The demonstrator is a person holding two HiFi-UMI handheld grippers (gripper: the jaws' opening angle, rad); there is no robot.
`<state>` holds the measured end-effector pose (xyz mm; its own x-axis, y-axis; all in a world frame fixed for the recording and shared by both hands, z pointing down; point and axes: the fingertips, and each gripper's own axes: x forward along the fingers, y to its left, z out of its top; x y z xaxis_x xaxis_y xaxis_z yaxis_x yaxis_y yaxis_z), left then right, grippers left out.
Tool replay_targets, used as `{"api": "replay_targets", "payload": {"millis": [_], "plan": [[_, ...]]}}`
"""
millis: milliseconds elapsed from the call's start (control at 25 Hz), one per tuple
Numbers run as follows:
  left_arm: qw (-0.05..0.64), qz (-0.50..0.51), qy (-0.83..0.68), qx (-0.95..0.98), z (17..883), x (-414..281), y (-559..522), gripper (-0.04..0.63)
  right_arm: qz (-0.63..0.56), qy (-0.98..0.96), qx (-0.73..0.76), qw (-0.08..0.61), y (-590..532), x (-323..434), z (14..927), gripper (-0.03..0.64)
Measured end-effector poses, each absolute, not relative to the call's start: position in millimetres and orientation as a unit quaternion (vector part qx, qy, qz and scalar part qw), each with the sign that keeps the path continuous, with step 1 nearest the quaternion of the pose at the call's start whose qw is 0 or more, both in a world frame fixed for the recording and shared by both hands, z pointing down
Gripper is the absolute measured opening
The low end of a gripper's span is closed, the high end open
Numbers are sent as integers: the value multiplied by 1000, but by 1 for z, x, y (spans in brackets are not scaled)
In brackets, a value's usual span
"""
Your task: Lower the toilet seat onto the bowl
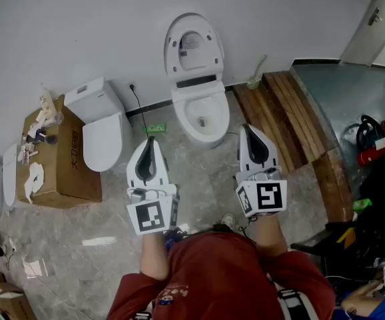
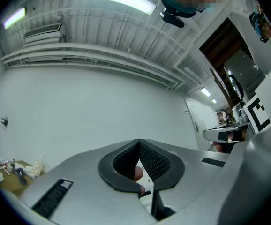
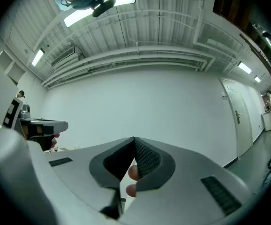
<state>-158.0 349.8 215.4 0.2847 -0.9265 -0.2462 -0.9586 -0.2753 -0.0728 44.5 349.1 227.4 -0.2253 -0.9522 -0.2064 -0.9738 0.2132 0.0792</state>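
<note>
A white toilet stands against the wall in the head view. Its bowl (image 1: 202,115) is uncovered, and the seat and lid (image 1: 192,49) are tilted up against the wall behind it. My left gripper (image 1: 149,141) is held in front of the bowl and to its left, short of it. My right gripper (image 1: 248,129) hovers just off the bowl's right front, apart from it. Both are shut with nothing between the jaws. In the left gripper view the left gripper (image 2: 139,142) points up at wall and ceiling; so does the right gripper (image 3: 134,139) in the right gripper view. Neither shows the toilet.
A second toilet with a tank (image 1: 102,135) stands to the left, beside a cardboard box (image 1: 59,159) with small items on top. Wooden planks (image 1: 292,112) lie on the floor at the right. A red object (image 1: 372,142) and dark clutter sit at the far right.
</note>
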Motion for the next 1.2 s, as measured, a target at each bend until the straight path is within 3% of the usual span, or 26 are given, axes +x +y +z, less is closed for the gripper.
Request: {"api": "replay_targets", "payload": {"millis": [600, 1200], "plan": [[93, 53, 595, -797, 229, -116, 330, 12, 71, 785, -609, 83, 326, 79, 236, 14], [79, 49, 597, -797, 246, -25, 304, 12, 51, 797, -597, 74, 306, 168, 261, 14]]}}
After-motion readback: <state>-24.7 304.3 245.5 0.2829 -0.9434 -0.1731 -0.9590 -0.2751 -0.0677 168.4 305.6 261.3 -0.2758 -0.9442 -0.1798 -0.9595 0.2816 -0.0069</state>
